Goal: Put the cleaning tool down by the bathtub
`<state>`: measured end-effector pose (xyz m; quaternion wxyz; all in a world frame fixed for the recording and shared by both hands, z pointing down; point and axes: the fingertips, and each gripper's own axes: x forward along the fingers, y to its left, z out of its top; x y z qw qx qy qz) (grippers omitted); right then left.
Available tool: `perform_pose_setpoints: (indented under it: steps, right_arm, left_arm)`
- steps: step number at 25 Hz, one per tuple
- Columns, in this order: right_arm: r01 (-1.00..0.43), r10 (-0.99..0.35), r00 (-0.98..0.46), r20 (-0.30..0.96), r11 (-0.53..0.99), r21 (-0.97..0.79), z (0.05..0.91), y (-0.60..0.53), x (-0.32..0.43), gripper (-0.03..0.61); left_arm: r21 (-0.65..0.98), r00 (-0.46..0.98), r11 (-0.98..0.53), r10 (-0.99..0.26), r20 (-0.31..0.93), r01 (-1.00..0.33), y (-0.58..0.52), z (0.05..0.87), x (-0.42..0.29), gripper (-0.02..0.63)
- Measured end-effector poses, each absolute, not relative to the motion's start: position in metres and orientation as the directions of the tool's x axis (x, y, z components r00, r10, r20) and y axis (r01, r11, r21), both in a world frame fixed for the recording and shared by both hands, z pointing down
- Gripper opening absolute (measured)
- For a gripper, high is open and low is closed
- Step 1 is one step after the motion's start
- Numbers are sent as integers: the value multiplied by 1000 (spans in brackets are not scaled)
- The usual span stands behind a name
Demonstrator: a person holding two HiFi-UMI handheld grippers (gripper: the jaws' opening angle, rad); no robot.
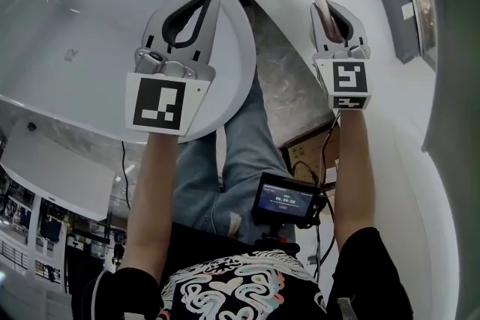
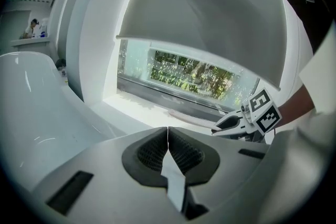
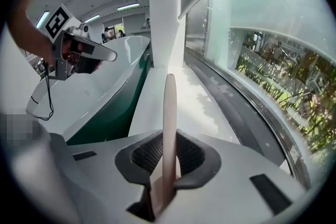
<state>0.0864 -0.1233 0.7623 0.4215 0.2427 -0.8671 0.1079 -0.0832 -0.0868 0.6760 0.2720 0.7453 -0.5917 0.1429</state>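
Two grippers, one bathtub (image 1: pixel 75 19) and one cleaning tool (image 3: pixel 169 113), a long pale pink strip. The tool's long axis runs straight out from the right gripper (image 3: pixel 168 157), pointing to the far end of the white ledge (image 3: pixel 202 107) between the bathtub on the left and the window (image 3: pixel 262 60) on the right. Its near end is clamped between the right jaws. The left gripper (image 2: pixel 168 136) hangs over the bathtub, its jaws pressed together on nothing.
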Motion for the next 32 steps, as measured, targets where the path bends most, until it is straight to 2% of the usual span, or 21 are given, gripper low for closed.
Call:
perform_pose_setpoints:
  steps: [15, 28, 32]
  right_arm:
    - [-411, -263, -402, 877, 908, 83, 804, -116, 94, 81]
    - [-423, -248, -367, 897, 903, 77, 814, -120, 90, 81]
    - [-465, -249, -363, 898, 883, 58, 813, -124, 89, 83]
  left_arm:
    - [267, 248, -115, -804, 541, -957, -86, 677, -85, 17]
    - [274, 242, -97, -790, 564, -957, -82, 684, -92, 17]
    - [278, 244, -99, -794, 556, -956, -82, 682, -93, 17]
